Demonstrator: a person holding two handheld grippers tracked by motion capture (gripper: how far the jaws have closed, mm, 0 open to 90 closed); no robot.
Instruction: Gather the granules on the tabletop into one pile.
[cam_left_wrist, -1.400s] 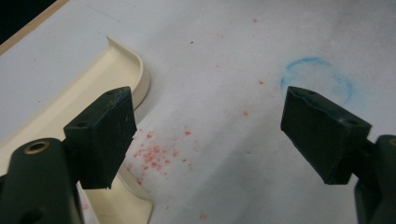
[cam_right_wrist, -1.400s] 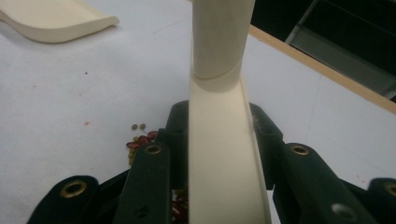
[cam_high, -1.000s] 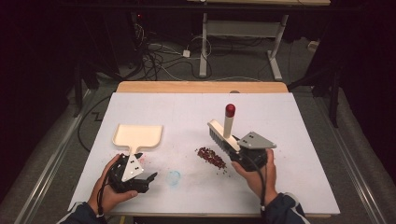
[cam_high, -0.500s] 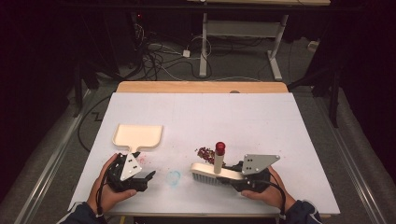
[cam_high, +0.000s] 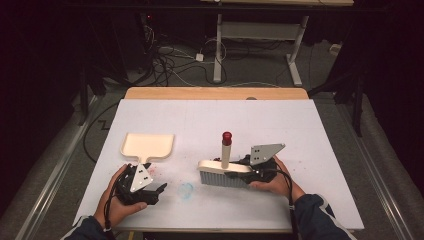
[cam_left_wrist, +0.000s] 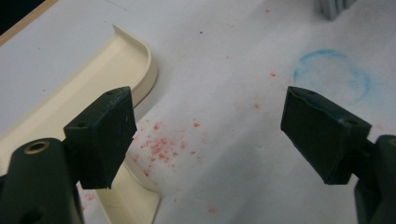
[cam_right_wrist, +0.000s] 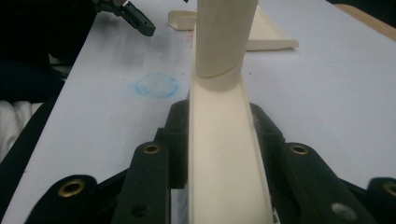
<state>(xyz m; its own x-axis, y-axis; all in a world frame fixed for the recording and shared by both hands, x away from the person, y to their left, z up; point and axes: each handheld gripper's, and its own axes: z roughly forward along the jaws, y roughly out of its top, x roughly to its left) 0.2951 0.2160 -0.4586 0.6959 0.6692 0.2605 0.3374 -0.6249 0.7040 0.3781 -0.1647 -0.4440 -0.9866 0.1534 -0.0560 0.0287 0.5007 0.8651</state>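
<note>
The brush is gripped by the right gripper, whose jaws are closed on the cream back of the brush head. In the right gripper view the back is seen pinched between the two black jaws, with the round handle rising just ahead of them. In the high view the brush is set on the table with its grey bristles down, and its handle is stood upright, ending in a red tip. The right hand is placed just right of the brush.

The left gripper is left open, with nothing between its jaws; a wide gap of bare table is seen between them in the left gripper view. It is held by the left hand, well left of the brush and pointed toward it.

The dustpan is laid flat, left of the brush and apart from it, with its short handle turned toward the left gripper. In the left gripper view the dustpan is found just beside one jaw.

Red crumbs are scattered beside the dustpan handle, left of the brush. A faint blue ring is marked on the table just left of the brush, between it and the left gripper.
</note>
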